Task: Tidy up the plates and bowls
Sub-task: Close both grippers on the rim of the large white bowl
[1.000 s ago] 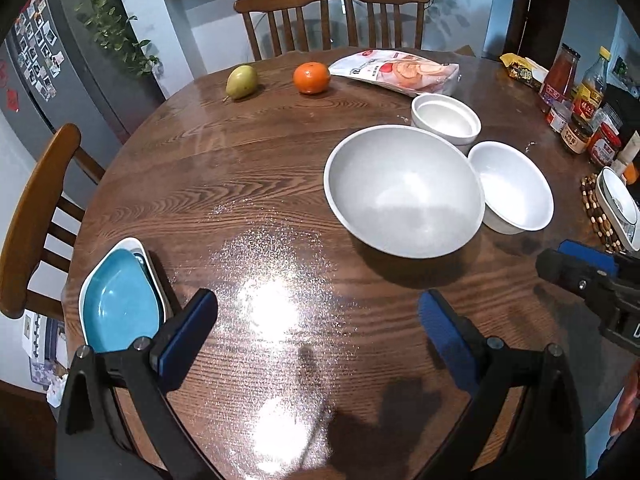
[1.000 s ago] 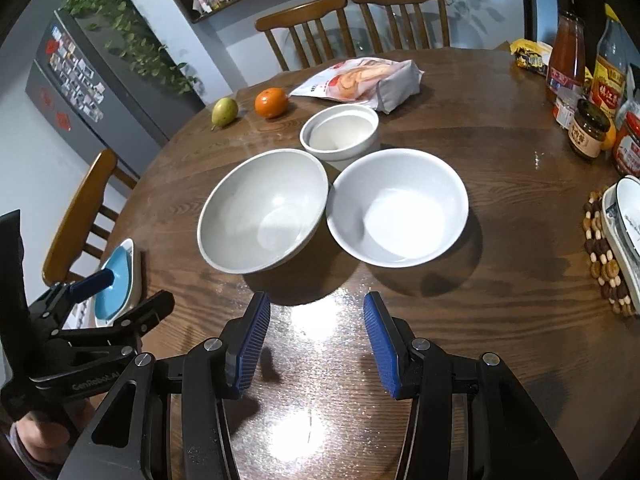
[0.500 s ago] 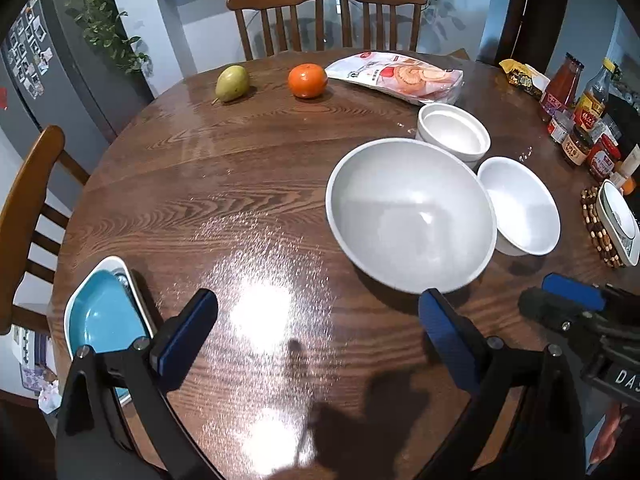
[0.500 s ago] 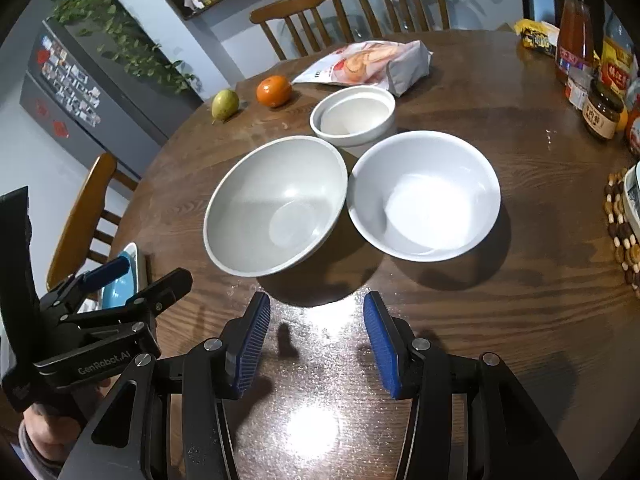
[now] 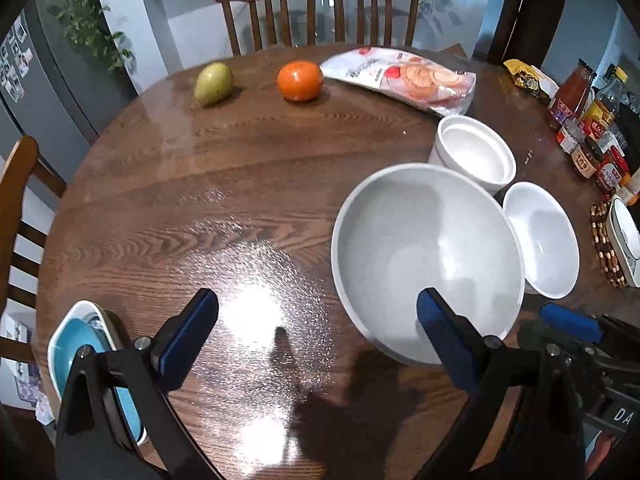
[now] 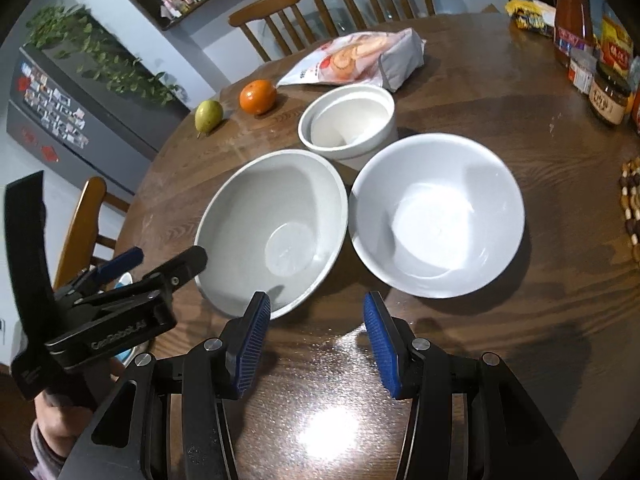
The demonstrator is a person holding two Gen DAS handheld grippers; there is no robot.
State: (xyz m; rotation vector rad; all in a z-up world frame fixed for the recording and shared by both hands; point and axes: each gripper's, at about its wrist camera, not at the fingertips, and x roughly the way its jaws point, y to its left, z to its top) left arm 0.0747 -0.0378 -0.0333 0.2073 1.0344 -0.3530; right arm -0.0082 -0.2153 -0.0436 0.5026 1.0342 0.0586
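Left cam sits on the left gripper (image 5: pixel 316 334), looks steeply down at the round table (image 5: pixel 248 168) from close up. Right cam sits on the right gripper (image 6: pixel 316 330), close too, tipped down the same way. Both see the big gray bowl (image 5: pixel 424 256) (image 6: pixel 276 224), 2 white bowls, orange (image 5: pixel 300 80) (image 6: pixel 258 96), pear.

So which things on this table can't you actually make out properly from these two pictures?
- Blue plate, left wrist view: mostly hidden behind the left gripper.
- Jar labels, right wrist view: print too small to read.
- White tray, left wrist view: cut off by the picture's edge.
- Small bowl, right wrist view: whether it is one bowl or two nested is unclear.
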